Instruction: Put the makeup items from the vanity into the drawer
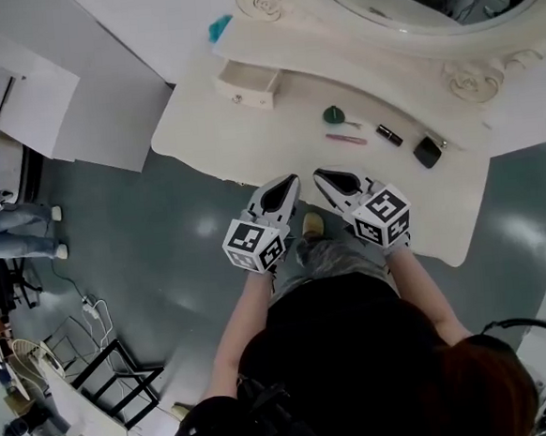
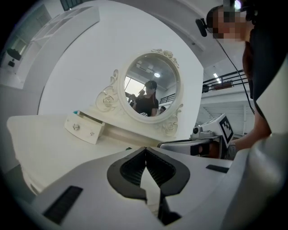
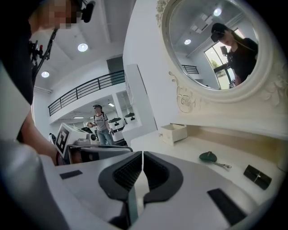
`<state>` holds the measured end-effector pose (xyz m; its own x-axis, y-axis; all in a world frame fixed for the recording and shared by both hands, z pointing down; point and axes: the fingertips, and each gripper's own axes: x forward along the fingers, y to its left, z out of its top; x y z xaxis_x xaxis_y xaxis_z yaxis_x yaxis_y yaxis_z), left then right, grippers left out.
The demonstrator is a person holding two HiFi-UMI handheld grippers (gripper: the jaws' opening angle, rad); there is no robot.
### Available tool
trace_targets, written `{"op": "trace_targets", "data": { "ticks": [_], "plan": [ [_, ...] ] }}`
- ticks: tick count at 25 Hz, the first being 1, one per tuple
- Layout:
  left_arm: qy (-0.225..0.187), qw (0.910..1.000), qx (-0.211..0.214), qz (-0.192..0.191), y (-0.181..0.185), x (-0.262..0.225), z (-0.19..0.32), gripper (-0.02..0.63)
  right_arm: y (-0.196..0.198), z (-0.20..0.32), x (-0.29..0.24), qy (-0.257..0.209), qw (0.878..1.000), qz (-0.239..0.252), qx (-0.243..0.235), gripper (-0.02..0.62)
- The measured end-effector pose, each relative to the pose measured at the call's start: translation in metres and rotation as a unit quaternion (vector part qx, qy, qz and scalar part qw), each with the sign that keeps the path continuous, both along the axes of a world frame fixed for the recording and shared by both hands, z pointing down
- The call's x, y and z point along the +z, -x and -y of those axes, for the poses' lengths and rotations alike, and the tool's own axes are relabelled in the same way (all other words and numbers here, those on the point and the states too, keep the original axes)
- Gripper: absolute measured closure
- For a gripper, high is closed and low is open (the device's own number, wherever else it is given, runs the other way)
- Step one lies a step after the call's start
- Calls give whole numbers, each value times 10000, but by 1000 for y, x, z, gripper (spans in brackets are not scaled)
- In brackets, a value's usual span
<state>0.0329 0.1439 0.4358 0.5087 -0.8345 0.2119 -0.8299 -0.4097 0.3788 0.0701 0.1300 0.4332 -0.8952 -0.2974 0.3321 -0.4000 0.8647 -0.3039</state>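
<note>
The cream vanity [image 1: 220, 141] carries a small open drawer [image 1: 248, 81] at its back left. To the right lie a green round item [image 1: 335, 115], a pink pencil [image 1: 346, 139], a dark lipstick [image 1: 389, 135] and a black compact [image 1: 427, 151]. My left gripper [image 1: 292, 179] and right gripper [image 1: 318, 174] hover side by side over the vanity's front edge, both shut and empty. The right gripper view shows the drawer [image 3: 173, 132], the green item [image 3: 208, 157] and a black item [image 3: 257, 176] ahead of the shut gripper [image 3: 142, 153]. In the left gripper view the drawer [image 2: 84, 127] sits ahead to the left of the shut gripper [image 2: 145, 149].
An oval mirror [image 1: 425, 3] in an ornate frame stands behind the items. A teal object [image 1: 220, 26] lies behind the drawer. Grey floor [image 1: 162, 240] lies in front of the vanity, with white desks [image 1: 19, 101] and a seated person's legs [image 1: 15, 233] at the left.
</note>
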Motion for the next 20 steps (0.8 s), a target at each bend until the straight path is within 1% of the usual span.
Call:
{"op": "trace_targets", "data": {
  "ticks": [2,4,6,7,9,12,14,15,17,20],
  "plan": [
    [29,10000,75,28,1,4,15,592,1,16,4,-131,9997,-205,14,571],
    [54,9999,100,22,1,8,30,592,-1,31,11,-366,9979,-532,13,571],
    [76,9999,127,7,0,12,43,592,-6,46,20,-665,9926,-1013,32,571],
    [93,9998,153,5,-2,13,47,592,-10,54,25,-820,9881,-1296,63,571],
    [137,9996,228,10,-6,17,53,592,-21,69,34,-1179,9750,-1880,157,571],
    [211,9993,315,-15,-12,23,59,592,-36,93,46,-1796,9448,-2732,200,569],
    [240,9990,370,-39,-13,26,62,591,-43,105,56,-2026,9262,-3176,133,566],
    [254,9988,406,-44,-13,27,64,592,-44,109,61,-2059,9199,-3336,94,558],
    [290,9984,491,-57,-11,28,68,592,-45,117,72,-2000,9129,-3557,31,512],
    [306,9975,636,-64,-7,28,77,592,-45,127,87,-1882,9052,-3810,16,502]
  ]
}}
